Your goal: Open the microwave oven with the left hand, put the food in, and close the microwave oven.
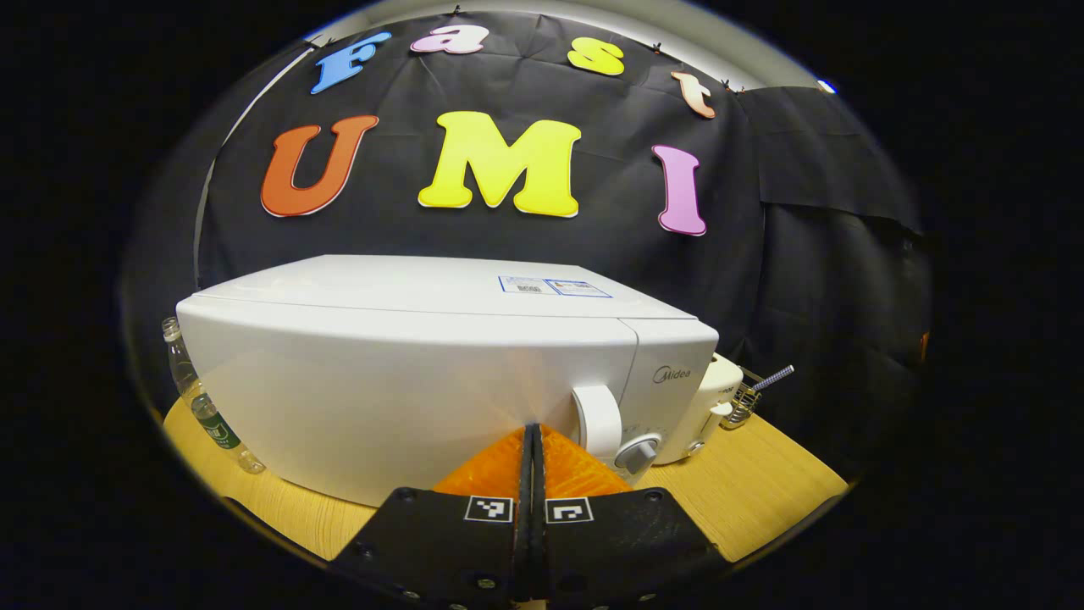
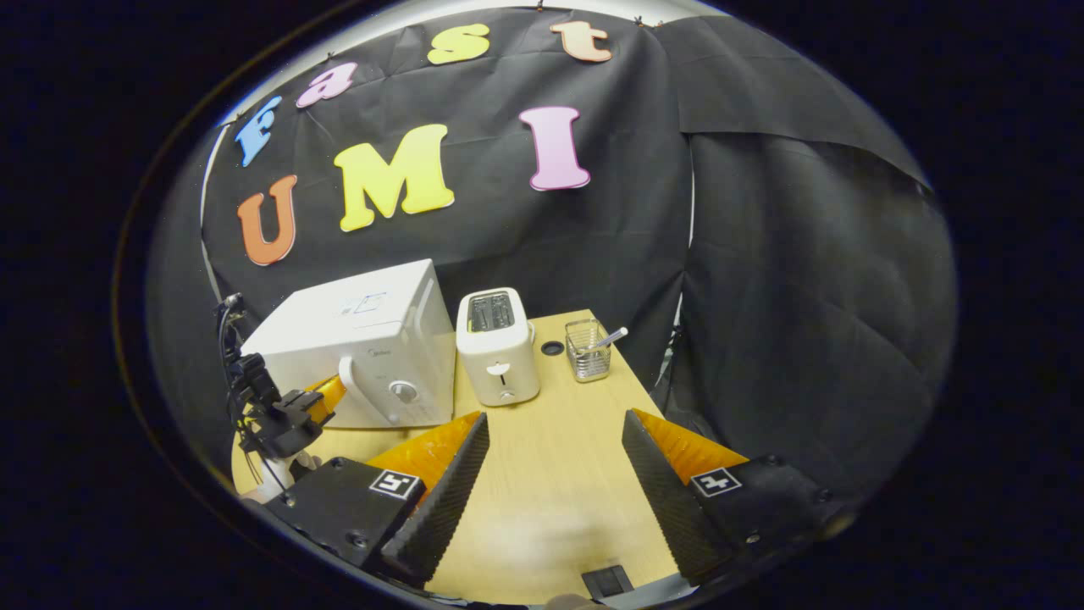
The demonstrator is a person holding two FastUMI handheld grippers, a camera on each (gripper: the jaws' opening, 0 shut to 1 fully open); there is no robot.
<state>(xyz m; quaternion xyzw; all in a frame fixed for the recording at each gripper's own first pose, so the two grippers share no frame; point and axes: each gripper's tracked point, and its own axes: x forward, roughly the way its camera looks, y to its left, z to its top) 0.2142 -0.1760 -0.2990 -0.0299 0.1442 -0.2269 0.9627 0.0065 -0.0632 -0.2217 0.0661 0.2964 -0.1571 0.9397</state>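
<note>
While the microwave oven [image 1: 406,373] at the desk's [image 2: 550,474] rear left corner remains closed, we find nothing done. The left hand-held gripper [image 1: 532,432], clenched empty, fronts its door beside the handle [image 1: 597,421]; the right hand-held gripper [image 2: 555,432] is released, and we see no food.

Glossy white microwave [image 1: 406,373] on matt wooden table [image 2: 550,474]

Wooden table [image 2: 559,483] with microwave oven [image 2: 356,356], toaster [image 2: 498,347], wire basket [image 2: 588,350], plastic bottles [image 1: 199,398].
</note>
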